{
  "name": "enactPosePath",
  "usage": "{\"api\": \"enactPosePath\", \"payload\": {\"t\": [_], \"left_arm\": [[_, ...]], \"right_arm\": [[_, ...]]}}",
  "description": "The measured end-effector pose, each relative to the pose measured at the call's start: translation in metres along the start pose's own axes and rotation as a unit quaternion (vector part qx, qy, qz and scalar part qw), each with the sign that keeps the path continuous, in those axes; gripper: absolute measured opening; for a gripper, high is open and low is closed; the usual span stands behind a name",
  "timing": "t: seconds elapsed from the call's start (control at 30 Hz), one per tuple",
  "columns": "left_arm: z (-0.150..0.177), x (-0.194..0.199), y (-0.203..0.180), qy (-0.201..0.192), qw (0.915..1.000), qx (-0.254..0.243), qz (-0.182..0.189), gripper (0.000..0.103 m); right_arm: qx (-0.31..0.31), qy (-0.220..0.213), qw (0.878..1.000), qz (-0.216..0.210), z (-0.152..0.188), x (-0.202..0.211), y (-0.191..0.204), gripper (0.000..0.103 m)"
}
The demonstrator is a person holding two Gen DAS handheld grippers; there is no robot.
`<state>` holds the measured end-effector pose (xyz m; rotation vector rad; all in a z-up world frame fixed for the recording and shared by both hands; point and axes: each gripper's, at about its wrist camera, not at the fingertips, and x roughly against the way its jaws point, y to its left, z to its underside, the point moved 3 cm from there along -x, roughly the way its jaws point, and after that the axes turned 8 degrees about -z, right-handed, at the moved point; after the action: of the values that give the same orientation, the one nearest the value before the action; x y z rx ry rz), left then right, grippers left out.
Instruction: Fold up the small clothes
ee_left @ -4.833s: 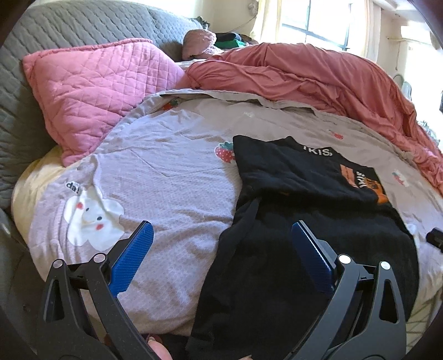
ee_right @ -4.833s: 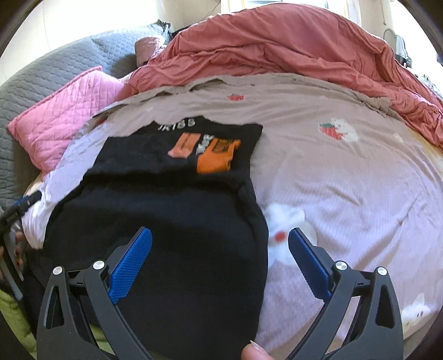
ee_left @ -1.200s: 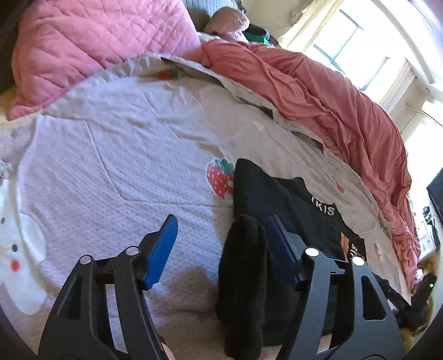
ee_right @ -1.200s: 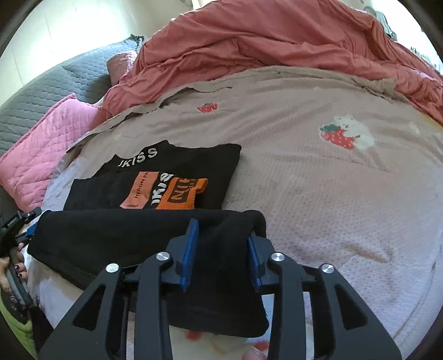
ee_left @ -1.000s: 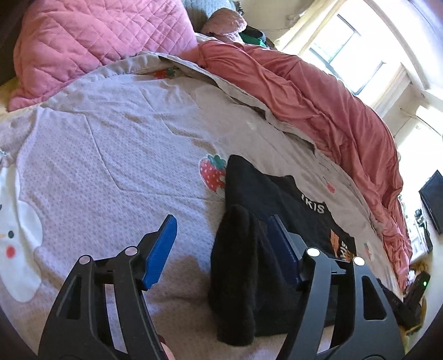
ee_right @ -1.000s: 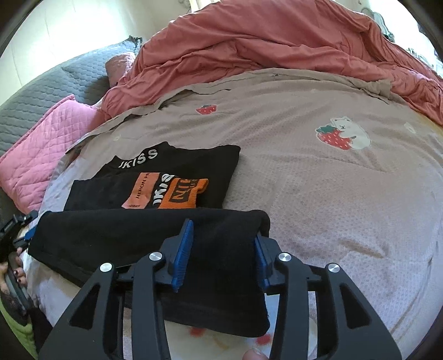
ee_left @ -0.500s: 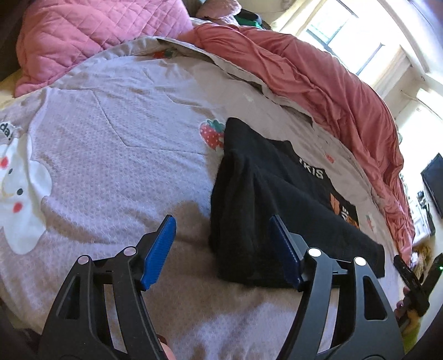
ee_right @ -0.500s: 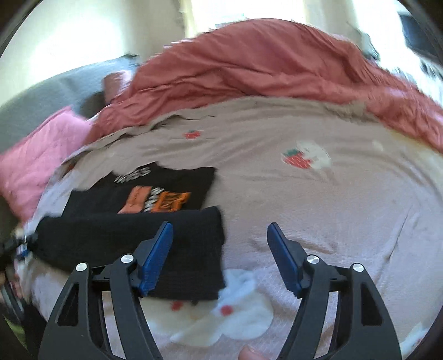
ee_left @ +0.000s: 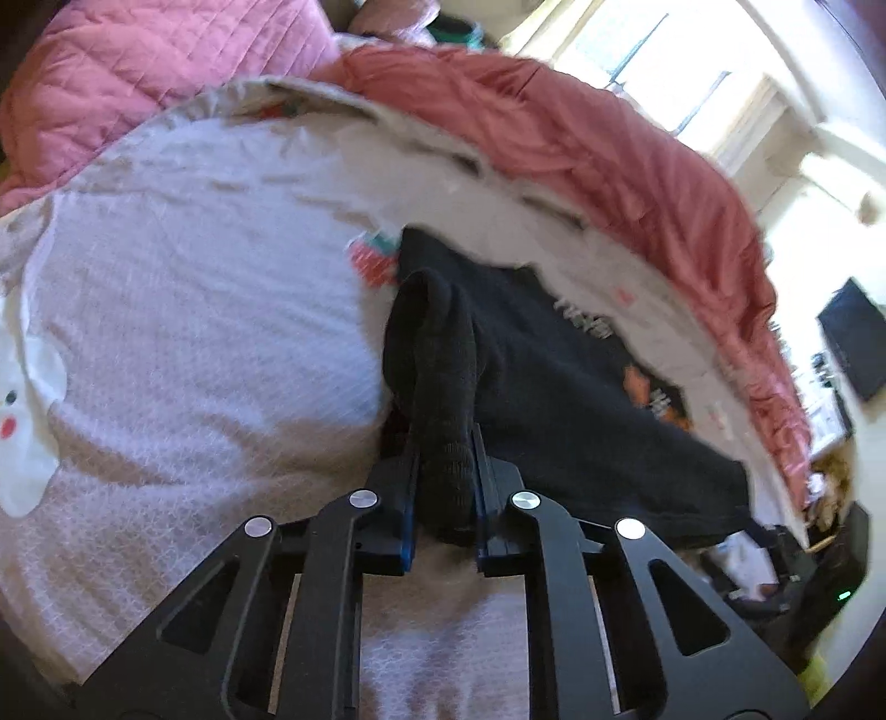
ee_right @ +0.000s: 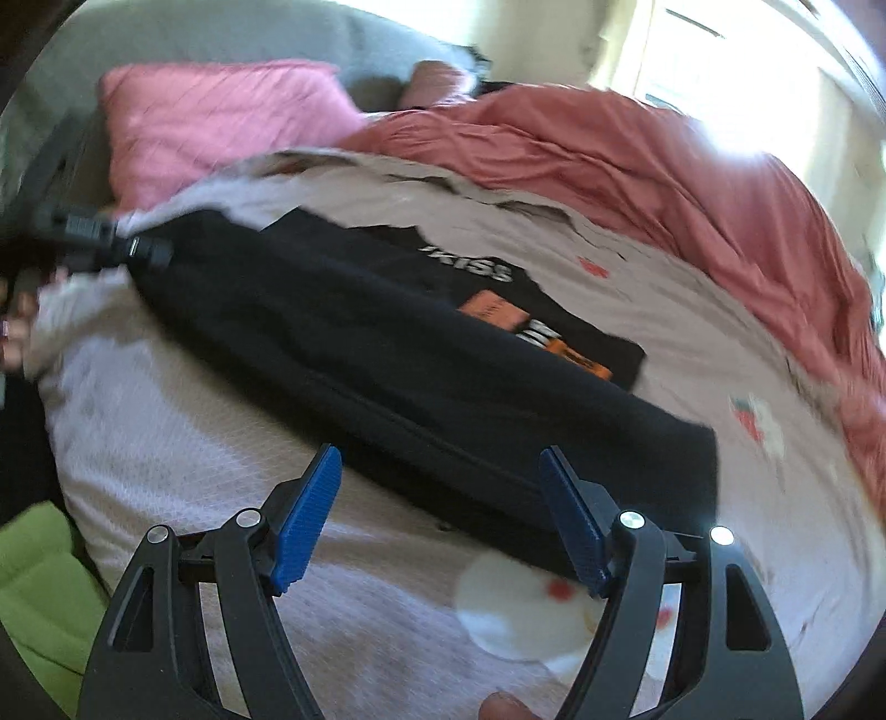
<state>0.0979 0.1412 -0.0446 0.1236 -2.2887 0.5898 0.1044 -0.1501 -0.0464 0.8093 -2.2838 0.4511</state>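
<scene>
A black garment [ee_left: 559, 382] with white lettering and orange patches lies folded on the pale lilac bed sheet [ee_left: 183, 310]. My left gripper [ee_left: 443, 443] is shut on the garment's left folded end, which bunches up between the jaws. In the right wrist view the same garment [ee_right: 421, 360] stretches as a long black band. My right gripper [ee_right: 440, 509] is open and empty, just in front of the garment's near edge. The left gripper [ee_right: 105, 243] shows at the far left of that view, holding the garment's end.
A pink quilted pillow [ee_right: 221, 122] and grey headboard [ee_right: 221, 39] lie at the back left. A rumpled coral duvet [ee_right: 692, 194] covers the far right of the bed. A green cloth [ee_right: 39, 576] sits off the bed's near left edge. A dark screen [ee_left: 855, 343] stands beyond the bed.
My left gripper, open half a second ago, has shut on the garment's left end. My right gripper stays open and has swung left along the garment's near edge.
</scene>
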Motion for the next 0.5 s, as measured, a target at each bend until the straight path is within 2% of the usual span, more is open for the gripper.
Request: {"api": "enactPosePath", "payload": {"t": [0.2,0.37,0.43,0.5], "left_arm": [[-0.008,0.014,-0.003,-0.036,0.9978,0.017,0.053,0.006],[-0.014,0.029,0.0,-0.071,0.9901,0.043,0.113,0.005],[-0.016,0.036,-0.005,-0.09,0.9882,0.032,0.119,0.005],[-0.016,0.037,-0.008,-0.091,0.9886,0.026,0.117,0.005]], "right_arm": [[0.1,0.01,0.995,0.024,-0.011,-0.022,0.034,0.073],[0.122,0.018,0.992,0.02,-0.015,-0.038,0.046,0.073],[0.121,0.02,0.992,0.022,-0.016,-0.043,0.048,0.073],[0.118,0.023,0.992,0.027,-0.015,-0.046,0.047,0.073]]}}
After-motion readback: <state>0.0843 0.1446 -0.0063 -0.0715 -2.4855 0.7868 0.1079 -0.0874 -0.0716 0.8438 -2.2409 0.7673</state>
